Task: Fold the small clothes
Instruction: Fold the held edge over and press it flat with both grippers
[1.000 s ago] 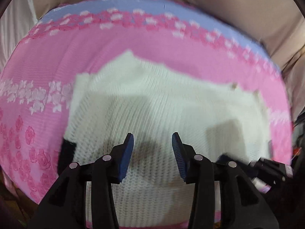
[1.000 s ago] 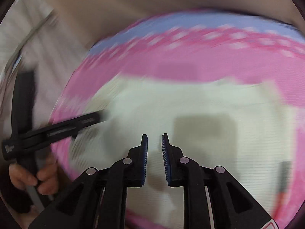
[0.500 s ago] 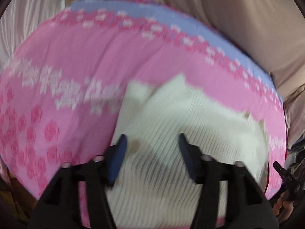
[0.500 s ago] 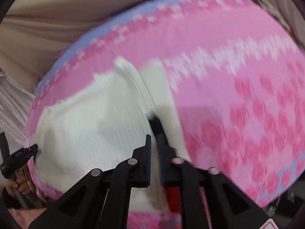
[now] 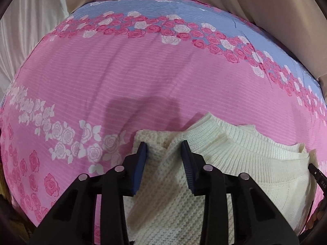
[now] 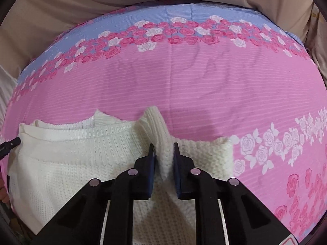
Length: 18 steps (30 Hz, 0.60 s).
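Left tool [image 5: 164,148] closing over sweater [image 5: 235,163]; right tool [image 6: 163,149] closing, pinching fold.

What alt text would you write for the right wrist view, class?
The right tongs are closing on a raised fold of a cream knitted sweater. The sweater lies on a pink bedspread with a rose pattern and a blue border.

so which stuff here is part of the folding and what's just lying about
In the job:
- white knit sweater
- left gripper, jaws closing around a fold
- right gripper, jaws closing on a fold

Just there:
- pink rose bedsheet
- beige cloth behind
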Tool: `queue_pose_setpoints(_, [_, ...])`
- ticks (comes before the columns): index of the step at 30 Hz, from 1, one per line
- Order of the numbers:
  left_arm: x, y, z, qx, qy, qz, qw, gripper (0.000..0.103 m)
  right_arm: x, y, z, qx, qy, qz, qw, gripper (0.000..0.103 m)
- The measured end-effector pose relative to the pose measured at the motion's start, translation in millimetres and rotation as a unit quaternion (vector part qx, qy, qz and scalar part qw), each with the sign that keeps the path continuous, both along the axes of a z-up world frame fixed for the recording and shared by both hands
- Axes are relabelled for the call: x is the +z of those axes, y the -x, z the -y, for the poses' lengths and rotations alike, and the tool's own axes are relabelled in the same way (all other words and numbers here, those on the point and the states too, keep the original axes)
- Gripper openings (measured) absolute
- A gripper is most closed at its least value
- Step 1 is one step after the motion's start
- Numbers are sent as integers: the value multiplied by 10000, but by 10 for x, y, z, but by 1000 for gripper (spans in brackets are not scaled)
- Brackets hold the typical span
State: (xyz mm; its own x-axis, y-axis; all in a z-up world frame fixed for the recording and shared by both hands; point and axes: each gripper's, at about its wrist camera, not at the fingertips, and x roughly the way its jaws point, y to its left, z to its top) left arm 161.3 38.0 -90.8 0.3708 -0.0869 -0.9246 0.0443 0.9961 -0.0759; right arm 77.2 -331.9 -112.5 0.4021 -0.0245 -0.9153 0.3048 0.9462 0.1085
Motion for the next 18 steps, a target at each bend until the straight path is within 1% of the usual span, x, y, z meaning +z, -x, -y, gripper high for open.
queue_pose_setpoints(3, [4, 23, -30, 23, -7, 3, 10000, 29, 14, -15, -16, -1, -9, 0, 10000, 10])
queue_pose_setpoints(9, [2, 13, -29, 36, -19, 9, 10000, 27, 29, -26, -4, -31, -62, 31, 10000, 9])
queue_pose_setpoints(12, [22, 17, -51, 44, -17, 2, 10000, 25, 156, 50, 110, -266, -107, 284, 9992, 7])
queue_pose_setpoints(13, [21, 17, -64, 29, -10, -6, 10000, 25, 178, 81, 178, -399, -201, 332, 9985, 7])
queue_pose_setpoints(14, [15, 16, -66, 17, -21, -8, 10000, 25, 164, 122, 284, -626, -432, 364, 9964, 7])
queue_pose_setpoints(16, [-5, 9, -56, 12, -57, -14, 10000, 25, -6, 146, 429, -897, -773, 226, 9927, 6])
queue_pose_setpoints(17, [-16, 0, -40, 8, -110, -9, 9999, 25, -83, 145, 459, -870, -897, 313, 9917, 5])
queue_pose_setpoints(18, [-23, -10, -24, -2, -167, -1, 9999, 26, -76, 134, 467, -822, -893, 367, 9919, 5])
